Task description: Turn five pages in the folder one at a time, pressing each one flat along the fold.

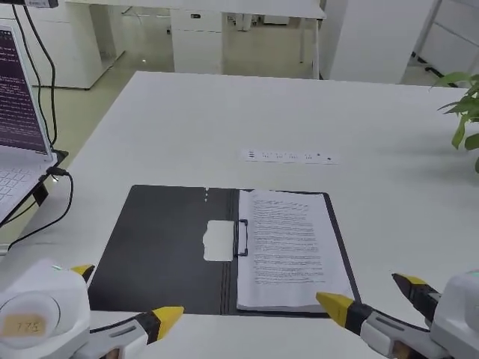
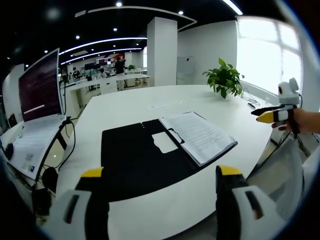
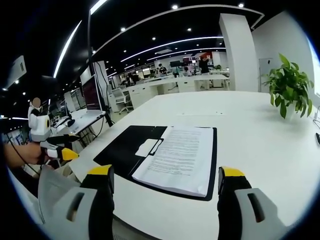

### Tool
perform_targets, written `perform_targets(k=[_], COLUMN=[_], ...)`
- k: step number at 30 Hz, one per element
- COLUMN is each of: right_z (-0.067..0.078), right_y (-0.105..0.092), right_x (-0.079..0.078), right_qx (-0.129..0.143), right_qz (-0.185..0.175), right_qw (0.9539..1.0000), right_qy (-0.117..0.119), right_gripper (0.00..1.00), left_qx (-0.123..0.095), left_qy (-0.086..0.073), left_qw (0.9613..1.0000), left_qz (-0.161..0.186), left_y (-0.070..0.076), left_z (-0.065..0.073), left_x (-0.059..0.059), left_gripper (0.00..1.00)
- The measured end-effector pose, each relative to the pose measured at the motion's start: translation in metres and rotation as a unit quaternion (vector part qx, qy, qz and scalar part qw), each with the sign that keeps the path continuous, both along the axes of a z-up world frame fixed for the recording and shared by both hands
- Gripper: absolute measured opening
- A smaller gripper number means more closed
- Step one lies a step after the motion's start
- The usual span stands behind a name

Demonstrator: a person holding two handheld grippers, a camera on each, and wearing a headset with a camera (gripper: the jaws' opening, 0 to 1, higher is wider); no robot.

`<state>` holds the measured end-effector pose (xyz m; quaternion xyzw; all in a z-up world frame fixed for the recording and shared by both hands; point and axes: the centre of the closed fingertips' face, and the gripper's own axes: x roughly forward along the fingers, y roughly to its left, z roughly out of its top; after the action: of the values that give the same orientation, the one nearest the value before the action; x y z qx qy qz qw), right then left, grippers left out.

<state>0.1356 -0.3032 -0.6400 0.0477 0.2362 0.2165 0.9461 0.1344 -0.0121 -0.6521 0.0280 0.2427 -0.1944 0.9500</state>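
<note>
Before the folder [image 1: 165,254], the left gripper [image 1: 126,293] and right gripper [image 1: 368,293] are held with fingers [image 1: 166,317] wide apart and empty, ready for the top page [image 1: 288,247].

Left hand-held gripper [image 1: 126,293], right hand-held gripper [image 1: 370,293]: jaws spread wide, both pointing forward.

My head cam looks forward and down from over the near edge of the table [image 1: 187,112], pretty close, with the folder [image 1: 165,254] toward 6 o'clock. The left gripper cam sits low just off that same edge, facing across it: folder dead ahead at 12, laptop [image 2: 40,85] at 10, right gripper [image 2: 264,116] at 3. The right gripper cam faces much the same way, with the folder at 12, plant [image 3: 289,85] at 2 and left gripper [image 3: 62,151] at 9. All three share the folder.
</note>
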Motion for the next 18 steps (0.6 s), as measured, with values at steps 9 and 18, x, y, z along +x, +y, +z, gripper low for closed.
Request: perform_targets(k=[9,18], right_z=[0.0035,0.0048], right_y=[0.0001,-0.0009], right_x=[0.0012,0.0011], right_qx=[-0.002,-0.002], right_qz=[0.002,0.001], right_qw=[1.0,1.0], right_qy=[-0.005,-0.006], right_gripper=[0.85,0.85], left_qx=[0.0,0.004], left_qy=[-0.001,-0.002], left_qw=[1.0,1.0], left_qz=[0.001,-0.002], left_y=[-0.0006,-0.0001], left_z=[0.0006,0.0015], left_x=[-0.0019,-0.0013], left_gripper=[0.89,0.89])
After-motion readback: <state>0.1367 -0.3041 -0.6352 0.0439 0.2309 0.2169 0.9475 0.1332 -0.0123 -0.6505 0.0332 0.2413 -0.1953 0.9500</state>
